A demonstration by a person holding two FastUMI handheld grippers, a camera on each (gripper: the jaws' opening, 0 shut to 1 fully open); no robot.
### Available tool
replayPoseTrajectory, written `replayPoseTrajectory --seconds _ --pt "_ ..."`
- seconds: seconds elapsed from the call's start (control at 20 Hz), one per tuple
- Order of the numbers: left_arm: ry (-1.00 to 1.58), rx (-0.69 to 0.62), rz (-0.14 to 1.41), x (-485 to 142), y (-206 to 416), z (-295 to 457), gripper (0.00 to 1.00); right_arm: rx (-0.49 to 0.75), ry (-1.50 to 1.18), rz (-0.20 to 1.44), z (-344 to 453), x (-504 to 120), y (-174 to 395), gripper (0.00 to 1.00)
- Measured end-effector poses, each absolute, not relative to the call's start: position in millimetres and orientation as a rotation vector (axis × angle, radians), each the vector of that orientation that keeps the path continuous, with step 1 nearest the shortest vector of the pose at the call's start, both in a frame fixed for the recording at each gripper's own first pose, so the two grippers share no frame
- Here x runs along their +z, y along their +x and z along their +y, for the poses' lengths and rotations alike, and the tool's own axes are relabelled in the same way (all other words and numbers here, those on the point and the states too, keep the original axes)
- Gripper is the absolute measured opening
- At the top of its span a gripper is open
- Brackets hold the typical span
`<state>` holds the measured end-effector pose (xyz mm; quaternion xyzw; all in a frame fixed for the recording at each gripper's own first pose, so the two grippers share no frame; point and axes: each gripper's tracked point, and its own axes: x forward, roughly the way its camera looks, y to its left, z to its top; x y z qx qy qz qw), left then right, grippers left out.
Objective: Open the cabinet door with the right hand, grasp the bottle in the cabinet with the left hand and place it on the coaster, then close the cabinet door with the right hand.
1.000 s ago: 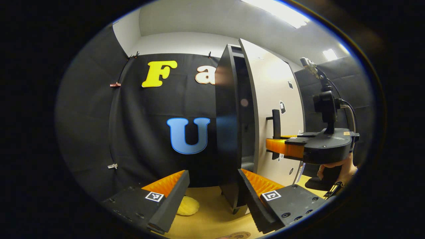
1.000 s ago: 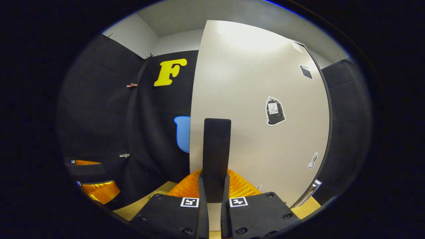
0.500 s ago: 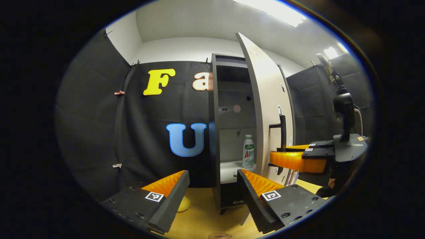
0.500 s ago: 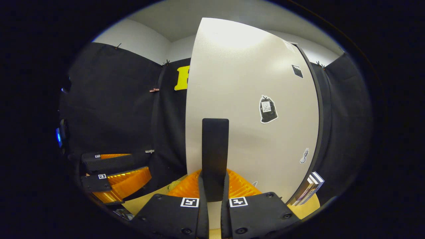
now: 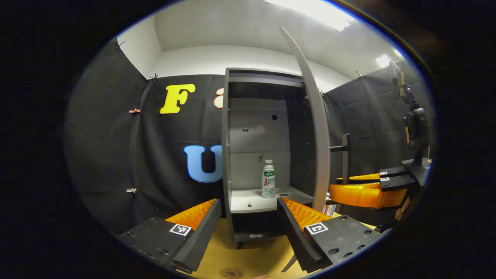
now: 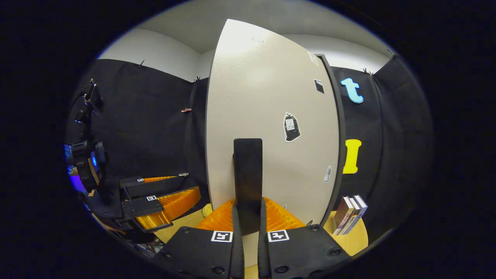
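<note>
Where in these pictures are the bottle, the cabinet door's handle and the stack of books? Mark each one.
bottle (image 5: 268, 184): left gripper view, on its label.
handle (image 6: 248, 170): right gripper view, on the black bar's middle.
books (image 6: 350, 214): right gripper view, on the middle book's spine.

The bottle's (image 5: 268, 179) label is too small to be made out. The lower end of the door handle (image 6: 248, 178) is hidden between the right claw's (image 6: 248, 223) fingers, and the books (image 6: 350, 215) are partly covered by the door's (image 6: 267, 116) edge
</note>
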<state>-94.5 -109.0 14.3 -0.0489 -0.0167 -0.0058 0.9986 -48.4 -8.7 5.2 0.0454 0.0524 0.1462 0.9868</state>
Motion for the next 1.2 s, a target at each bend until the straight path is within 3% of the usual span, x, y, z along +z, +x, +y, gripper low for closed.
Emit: replayPoseTrajectory --seconds 0.55,1.2 --pt "-0.097 -0.126 -0.032 20.0 -93.6 -185.2 0.91 0.058 -0.008 0.079 -102.2 7.2 -79.7 0.16" --pt "-0.079 -0.153 -0.021 17.3 -84.7 -198.7 0.91 0.024 -0.042 0.076 -132.8 5.5 -85.3 0.16"
